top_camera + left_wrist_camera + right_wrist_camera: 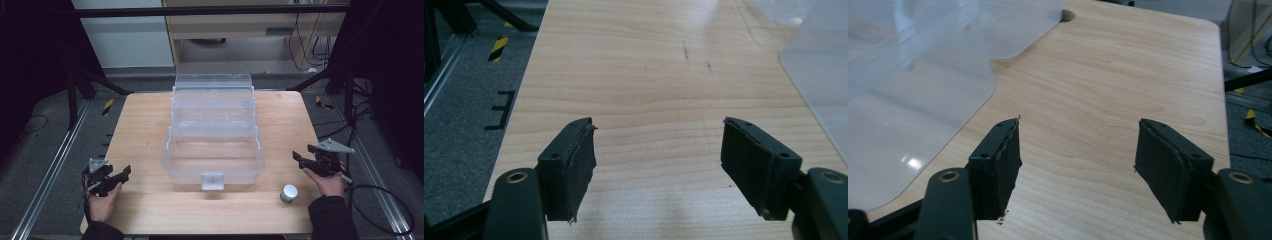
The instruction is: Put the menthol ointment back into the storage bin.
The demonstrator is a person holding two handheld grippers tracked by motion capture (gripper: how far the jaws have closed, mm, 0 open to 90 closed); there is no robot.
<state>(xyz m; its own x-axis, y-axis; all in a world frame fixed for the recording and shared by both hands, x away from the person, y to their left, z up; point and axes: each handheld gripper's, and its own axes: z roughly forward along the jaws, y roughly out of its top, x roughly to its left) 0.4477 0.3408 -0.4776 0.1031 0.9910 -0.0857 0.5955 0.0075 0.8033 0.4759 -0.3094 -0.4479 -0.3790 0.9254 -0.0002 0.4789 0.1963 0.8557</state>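
Nearest me on the worktop (150, 210), the small white-capped jar (288, 193) stands upright just ahead of my right hand, near the front edge. It looks light, rigid and smooth-sided, so I would pinch it across the body below the cap, squarely, lest it slip or tip. My right gripper (306, 161) has its fingers (998, 167) apart and empty; my left gripper (119, 176) too, fingers (569, 167) wide. Beyond sits the clear plastic box (213, 145), open, thin-walled.

Small white-lidded jar (288, 193) — apparently upright — stands on table, beside the clear box (214, 135).
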